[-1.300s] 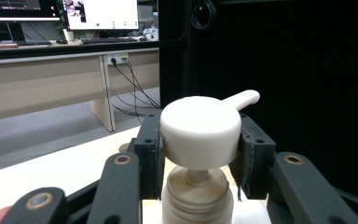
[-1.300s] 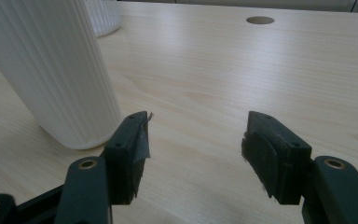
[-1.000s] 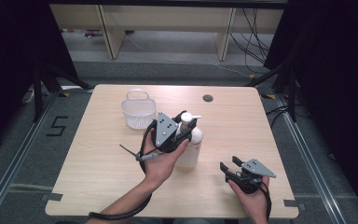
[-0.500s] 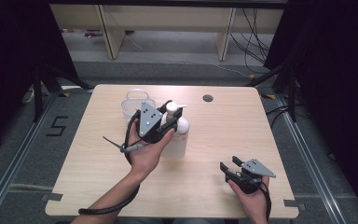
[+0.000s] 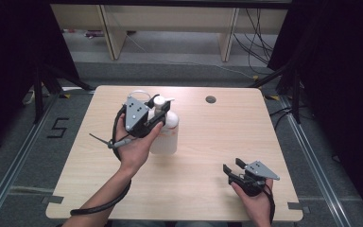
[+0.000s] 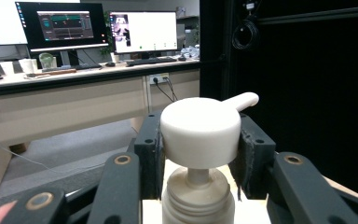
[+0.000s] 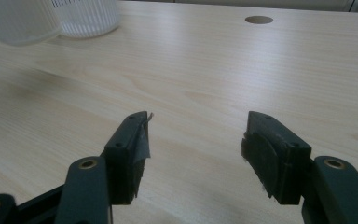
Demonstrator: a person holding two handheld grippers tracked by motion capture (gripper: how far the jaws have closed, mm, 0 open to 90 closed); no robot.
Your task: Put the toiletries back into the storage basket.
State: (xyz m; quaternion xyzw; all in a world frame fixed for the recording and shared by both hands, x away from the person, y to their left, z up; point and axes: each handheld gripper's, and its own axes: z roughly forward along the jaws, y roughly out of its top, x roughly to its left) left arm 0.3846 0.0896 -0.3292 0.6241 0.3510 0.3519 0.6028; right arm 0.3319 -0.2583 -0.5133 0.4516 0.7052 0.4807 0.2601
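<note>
A white pump bottle (image 5: 166,135) hangs upright over the middle left of the table, and my left gripper (image 5: 157,112) is shut on its pump head (image 6: 200,130). In the left gripper view the two black pads (image 6: 150,154) press on both sides of that round head, with the spout pointing away to the right. A white ribbed basket (image 5: 140,93) stands just behind the left gripper, mostly hidden by it. At the front right, my right gripper (image 5: 231,166) rests low over the wood, open (image 7: 193,144) with nothing between its jaws.
The wooden table (image 5: 217,142) has a round cable hole (image 5: 211,99) at the back right. In the right gripper view the basket (image 7: 86,16) and the bottle's base (image 7: 18,21) sit far off at upper left. Shelving and cables lie beyond the table.
My left gripper has carried the pump bottle leftward and farther back, toward the basket. The right gripper has stayed where it was.
</note>
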